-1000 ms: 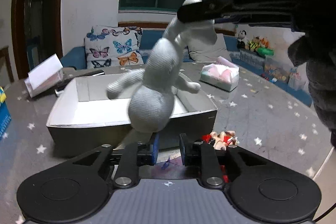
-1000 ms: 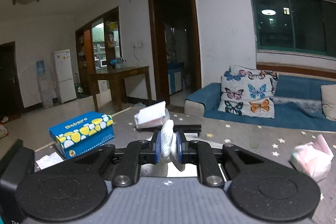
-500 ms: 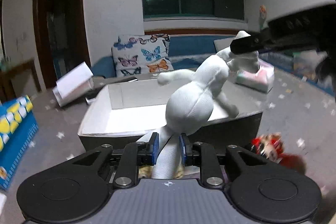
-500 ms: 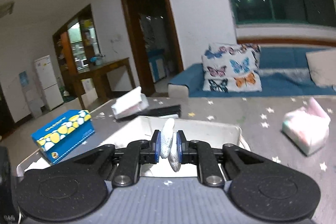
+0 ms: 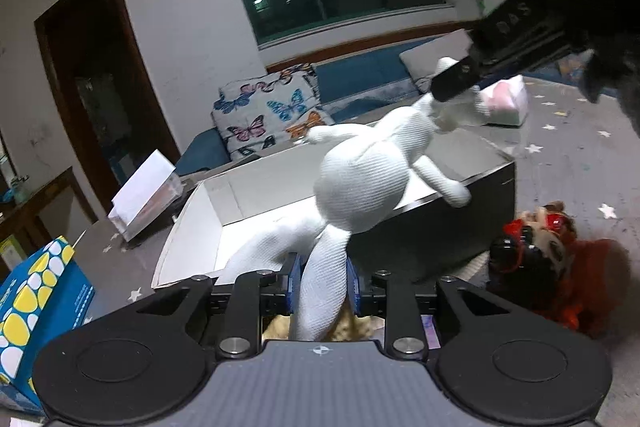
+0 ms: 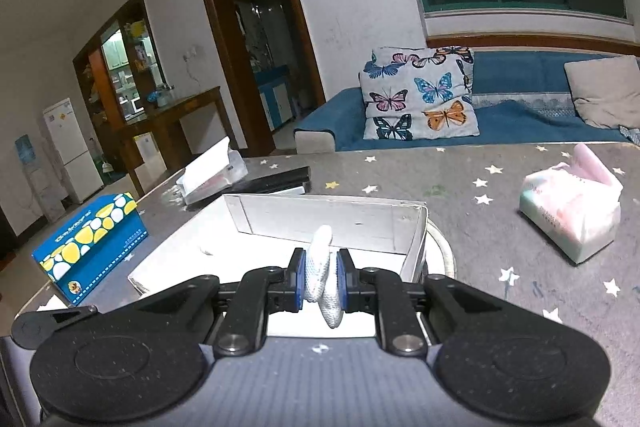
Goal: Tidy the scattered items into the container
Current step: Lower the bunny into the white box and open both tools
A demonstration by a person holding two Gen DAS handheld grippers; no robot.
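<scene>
Left wrist view: soft, light, floppy toy rabbit point(image 5: 368, 183) at frame centre above box point(image 5: 188, 227); left gripper point(image 5: 320, 287) pinches a leg, right gripper point(image 6: 320, 277) an ear. Grab limbs.

Dim indoor light, fisheye-warped edges, slight blur.

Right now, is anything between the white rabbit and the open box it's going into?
Nothing visible blocks it. The white rabbit, held by both hand-held grippers, left and right, hangs over the box, whose white floor looks bare.
</scene>
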